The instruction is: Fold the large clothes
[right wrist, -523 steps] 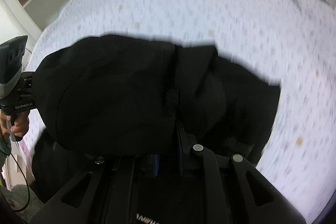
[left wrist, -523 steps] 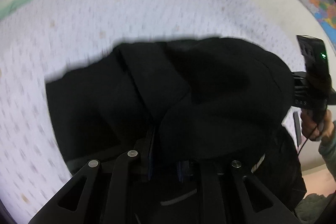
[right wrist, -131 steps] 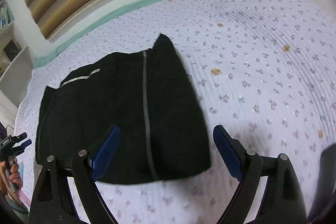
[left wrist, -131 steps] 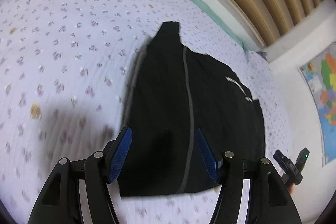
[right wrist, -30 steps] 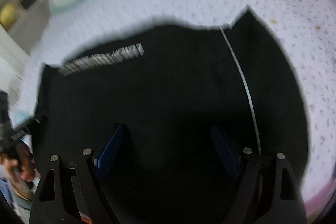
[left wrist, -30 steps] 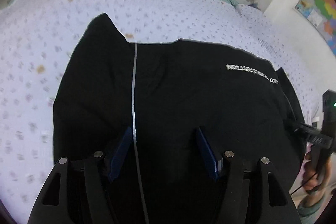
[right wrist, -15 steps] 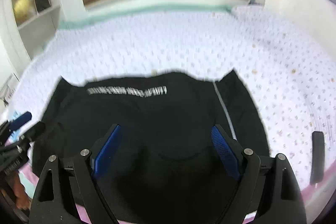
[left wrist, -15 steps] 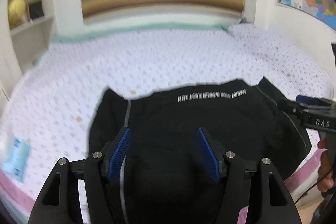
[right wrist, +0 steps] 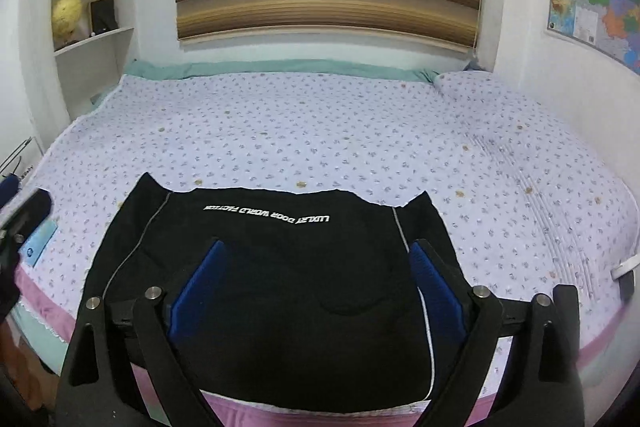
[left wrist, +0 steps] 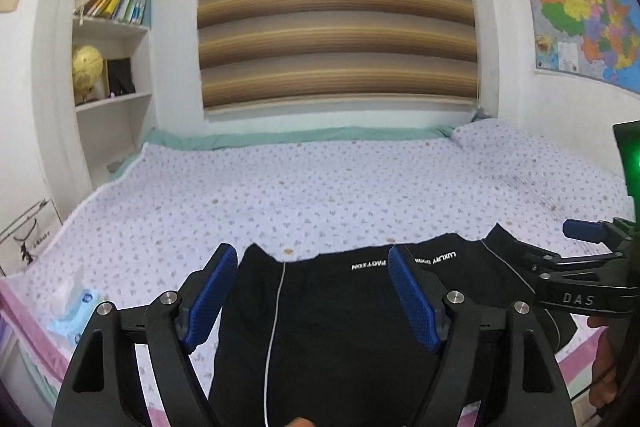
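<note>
A black garment with white lettering and thin grey piping lies folded flat at the near edge of the bed; it also shows in the right wrist view. My left gripper is open and empty, raised above the garment's left part. My right gripper is open and empty, above the garment's middle. The right gripper also shows at the right edge of the left wrist view. The left gripper shows blurred at the left edge of the right wrist view.
A flowered quilt covers the bed. A blue tissue pack lies at the near left corner; it also shows in the right wrist view. A dark object lies at the right edge. Bookshelves stand left, a map hangs right.
Both grippers have pulled back and tilted up from the garment over the last second. The room and far wall have come into view. The garment lies still, released.
</note>
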Action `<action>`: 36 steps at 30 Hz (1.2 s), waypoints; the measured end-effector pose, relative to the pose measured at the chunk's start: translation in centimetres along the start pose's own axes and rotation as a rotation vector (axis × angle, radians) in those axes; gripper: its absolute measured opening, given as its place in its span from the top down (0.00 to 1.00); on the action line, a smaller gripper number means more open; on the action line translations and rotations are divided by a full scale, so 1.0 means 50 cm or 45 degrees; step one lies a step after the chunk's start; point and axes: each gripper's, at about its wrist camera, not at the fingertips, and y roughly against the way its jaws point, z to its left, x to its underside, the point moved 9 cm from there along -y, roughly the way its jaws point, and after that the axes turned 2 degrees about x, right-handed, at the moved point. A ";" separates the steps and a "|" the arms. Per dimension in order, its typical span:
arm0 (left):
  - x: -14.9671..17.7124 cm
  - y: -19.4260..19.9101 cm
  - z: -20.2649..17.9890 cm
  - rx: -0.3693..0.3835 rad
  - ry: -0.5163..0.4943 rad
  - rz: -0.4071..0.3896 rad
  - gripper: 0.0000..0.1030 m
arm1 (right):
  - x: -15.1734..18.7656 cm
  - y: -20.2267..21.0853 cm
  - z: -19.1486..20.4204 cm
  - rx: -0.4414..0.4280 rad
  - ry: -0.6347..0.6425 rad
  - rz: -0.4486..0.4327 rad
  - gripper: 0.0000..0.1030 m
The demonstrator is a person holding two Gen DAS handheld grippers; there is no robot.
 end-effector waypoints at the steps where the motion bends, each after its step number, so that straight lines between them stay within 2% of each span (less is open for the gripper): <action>1: 0.008 0.001 -0.003 0.003 0.007 0.006 0.23 | 0.002 0.000 0.002 -0.002 0.002 0.003 0.08; 6: 0.017 -0.001 -0.008 0.010 0.007 0.021 0.23 | 0.016 -0.008 0.021 0.064 0.098 0.009 0.08; 11: 0.020 -0.001 0.004 -0.029 0.019 0.008 0.23 | 0.026 -0.021 0.028 0.025 0.094 0.039 0.08; 16: 0.017 0.003 0.028 -0.035 0.089 -0.020 0.23 | 0.037 -0.039 0.022 0.008 0.073 0.083 0.08; 21: 0.029 -0.008 0.038 -0.042 0.100 0.008 0.23 | 0.049 -0.052 0.024 0.012 0.071 0.106 0.08; 22: 0.033 -0.011 0.037 -0.039 0.095 0.018 0.23 | 0.052 -0.055 0.027 0.014 0.077 0.112 0.08; 26: 0.040 -0.014 0.027 0.091 0.147 0.042 0.23 | 0.059 -0.059 0.033 -0.002 0.095 0.124 0.08; 31: 0.044 -0.022 0.025 0.043 0.119 0.050 0.23 | 0.060 -0.059 0.031 -0.022 0.073 0.131 0.08; 36: 0.055 -0.033 0.015 0.058 0.117 0.084 0.23 | 0.061 -0.061 0.022 -0.038 0.034 0.137 0.08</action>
